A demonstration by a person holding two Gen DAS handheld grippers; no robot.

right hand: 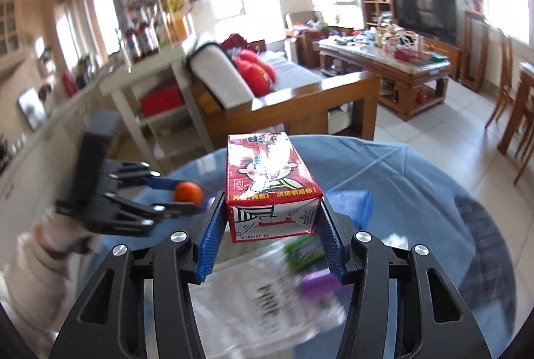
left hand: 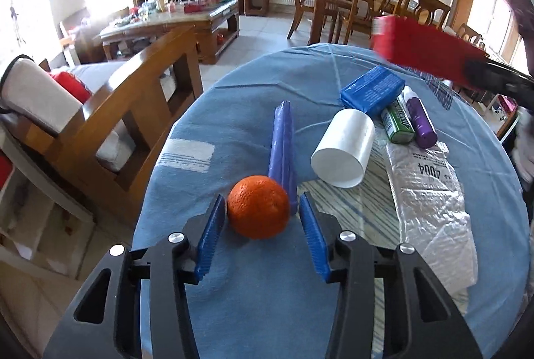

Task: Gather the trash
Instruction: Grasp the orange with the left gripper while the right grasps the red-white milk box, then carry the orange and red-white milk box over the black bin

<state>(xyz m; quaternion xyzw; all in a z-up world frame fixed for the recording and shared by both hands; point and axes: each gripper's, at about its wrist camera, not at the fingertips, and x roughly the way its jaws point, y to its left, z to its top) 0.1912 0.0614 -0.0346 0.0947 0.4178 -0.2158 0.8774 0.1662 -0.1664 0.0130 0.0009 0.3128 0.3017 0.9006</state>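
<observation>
Dimpled round orange [left hand: 258, 207] between left tongs [left hand: 262, 215], glossy red carton [right hand: 272, 188] in right tongs [right hand: 272, 218]

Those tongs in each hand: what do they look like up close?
Both are alike. The left tongs and right tongs each have two black plastic arms with slotted cut-outs and shiny silver pivot screws. Each arm ends in a flat blue finger pad with a ribbed gripping face. No cables or markings show.

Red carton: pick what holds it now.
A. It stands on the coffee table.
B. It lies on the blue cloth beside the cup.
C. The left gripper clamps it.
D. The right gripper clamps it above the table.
D: the right gripper has both blue pads pressed on the sides of the red carton, lifted clear of the table.
</observation>
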